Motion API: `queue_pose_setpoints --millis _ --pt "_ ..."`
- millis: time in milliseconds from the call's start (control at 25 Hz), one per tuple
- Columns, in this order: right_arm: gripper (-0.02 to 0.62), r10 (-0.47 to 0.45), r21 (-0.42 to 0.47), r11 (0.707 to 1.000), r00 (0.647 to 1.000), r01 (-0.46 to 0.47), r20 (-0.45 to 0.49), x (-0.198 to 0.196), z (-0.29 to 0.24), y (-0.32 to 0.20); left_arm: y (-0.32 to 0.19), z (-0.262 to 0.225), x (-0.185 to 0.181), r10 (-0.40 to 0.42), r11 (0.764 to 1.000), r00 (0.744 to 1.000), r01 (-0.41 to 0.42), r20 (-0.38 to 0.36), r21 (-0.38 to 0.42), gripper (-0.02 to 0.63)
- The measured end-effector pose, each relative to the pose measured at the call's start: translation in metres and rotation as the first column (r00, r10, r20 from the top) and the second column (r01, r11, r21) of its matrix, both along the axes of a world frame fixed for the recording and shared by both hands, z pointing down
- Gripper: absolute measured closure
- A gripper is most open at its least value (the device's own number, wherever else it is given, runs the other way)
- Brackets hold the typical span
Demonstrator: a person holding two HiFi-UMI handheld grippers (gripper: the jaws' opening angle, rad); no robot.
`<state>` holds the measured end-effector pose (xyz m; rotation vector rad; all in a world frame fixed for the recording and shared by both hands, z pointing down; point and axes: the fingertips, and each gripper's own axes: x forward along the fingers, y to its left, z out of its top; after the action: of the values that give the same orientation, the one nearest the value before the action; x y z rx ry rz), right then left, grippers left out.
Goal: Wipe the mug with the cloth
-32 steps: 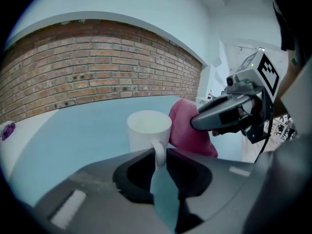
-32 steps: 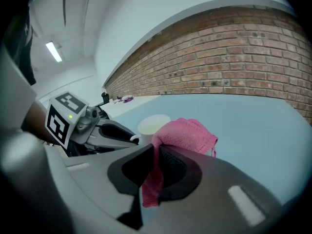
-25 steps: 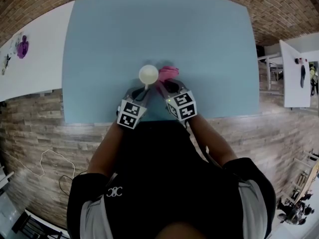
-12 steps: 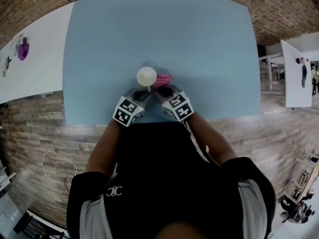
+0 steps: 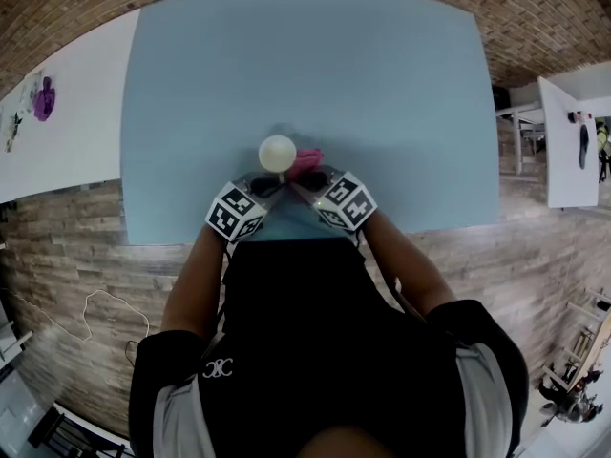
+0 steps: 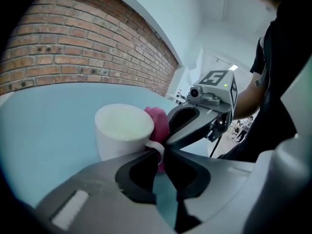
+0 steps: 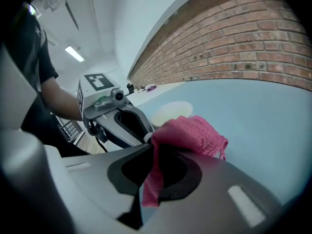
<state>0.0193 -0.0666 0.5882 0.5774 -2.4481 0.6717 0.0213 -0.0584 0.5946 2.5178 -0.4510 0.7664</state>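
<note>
Mug [image 5: 278,151] is standing upright on the blue table [image 5: 401,84], near the person's edge. Left gripper [image 6: 160,152] is pinching the mug's handle [image 6: 155,146] right at the jaw tips. Its jaws have just been closing and are sitting nearly together with the white loop between them. Right gripper [image 7: 150,141] is clamping the pink cloth [image 7: 190,130], jaws tight on a fold. Most of the cloth is bunching out in front, and a tail is hanging down between the jaws. Cloth is lying just beside the mug on its right in the head view, seemingly touching the wall, so the wipe is probably only starting.

Doing it well:
- Left should be holding the handle firmly so the mug is not sliding or tipping under the push.
- Right should be pressing the bunched part against the wall, not the hard jaw tips, and sweeping around and up toward the rim.

Risk: the handle grip is sitting at the very tips, so a hard sideways push could be twisting the mug loose.
</note>
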Motion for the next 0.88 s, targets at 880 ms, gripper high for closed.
queue_pose_setpoints --millis 880 --pt "0.555 0.124 0.026 0.992 0.992 -0.125 0.031 0.0 -0.015 -0.06 -0.015 0.003 -0.076 -0.113 0.984 0.971 0.08 0.212 0.158 0.508"
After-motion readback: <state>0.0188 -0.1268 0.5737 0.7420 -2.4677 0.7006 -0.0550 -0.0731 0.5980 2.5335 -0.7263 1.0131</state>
